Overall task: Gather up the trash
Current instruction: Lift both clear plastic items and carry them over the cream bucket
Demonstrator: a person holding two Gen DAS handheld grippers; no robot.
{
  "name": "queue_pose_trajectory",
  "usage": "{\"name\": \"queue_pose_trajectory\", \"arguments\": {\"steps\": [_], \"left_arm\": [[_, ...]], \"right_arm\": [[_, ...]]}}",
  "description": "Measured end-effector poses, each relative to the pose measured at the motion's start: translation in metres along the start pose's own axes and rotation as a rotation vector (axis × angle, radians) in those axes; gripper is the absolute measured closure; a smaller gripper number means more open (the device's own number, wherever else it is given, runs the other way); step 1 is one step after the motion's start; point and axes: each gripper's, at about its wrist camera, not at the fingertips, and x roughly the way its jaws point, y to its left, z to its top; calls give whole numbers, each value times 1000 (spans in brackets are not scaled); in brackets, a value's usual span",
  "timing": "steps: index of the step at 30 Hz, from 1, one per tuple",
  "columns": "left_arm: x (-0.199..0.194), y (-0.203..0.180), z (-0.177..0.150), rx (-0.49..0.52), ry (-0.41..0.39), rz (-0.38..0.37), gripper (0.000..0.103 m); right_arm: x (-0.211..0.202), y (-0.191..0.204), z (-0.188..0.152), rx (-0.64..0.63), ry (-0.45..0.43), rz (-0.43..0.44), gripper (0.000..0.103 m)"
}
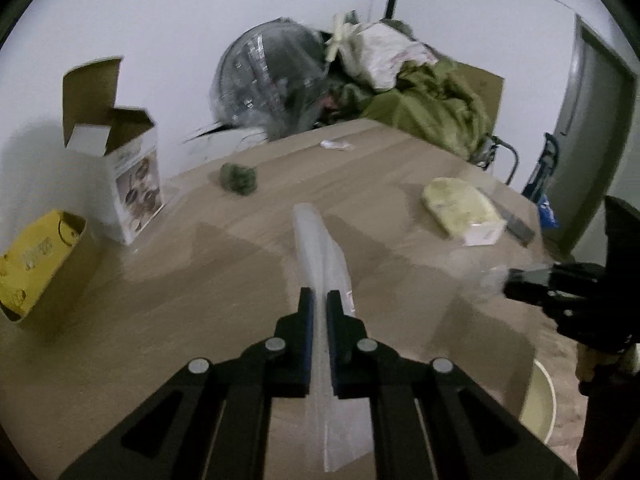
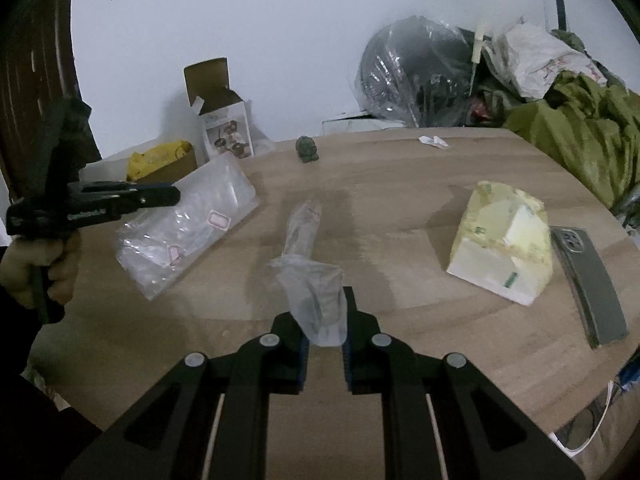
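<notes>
Clear plastic fills both of our tools above the round pale wooden table (image 2: pixel 400 208). Our left gripper (image 1: pixel 319 300) is clamped on a flat clear plastic bag with small red-edged labels (image 2: pixel 188 224); the left wrist view shows its edge pinched between the blue pads, and the right wrist view shows it hanging tilted over the table's left part, off the wood. We carry that tool in a hand (image 2: pixel 38 268) at the table's left rim. Our right gripper (image 2: pixel 325 312) is closed on a crumpled clear plastic wrapper (image 2: pixel 316 296), which sticks up from between its jaws over the table's near middle.

Just beyond that wrapper, at the table's centre, a twisted clear plastic wrapper (image 2: pixel 300 228) lies on the wood. A small white paper scrap (image 2: pixel 433 141) sits close to the table's far edge, and a small dark green figurine (image 2: pixel 306 150) stands near the far-left edge. On the table's right part rests a pale yellow and white tissue pack (image 2: pixel 504 248), with a grey phone (image 2: pixel 588 284) just beside it at the right rim. Behind the table's left side stand an open white carton printed with pans (image 2: pixel 228 128) and a cardboard box with yellow contents (image 2: pixel 160 160).
</notes>
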Motion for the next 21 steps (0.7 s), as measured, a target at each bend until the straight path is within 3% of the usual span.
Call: {"name": "queue_pose_trajectory", "arguments": {"steps": [10, 21], "left_arm": [[-31, -36, -3, 44, -45, -76, 98], [-36, -70, -14, 94, -44, -172, 98]], "right_arm": [[-46, 10, -18, 9, -48, -49, 91], [-87, 17, -43, 19, -57, -126, 91]]}}
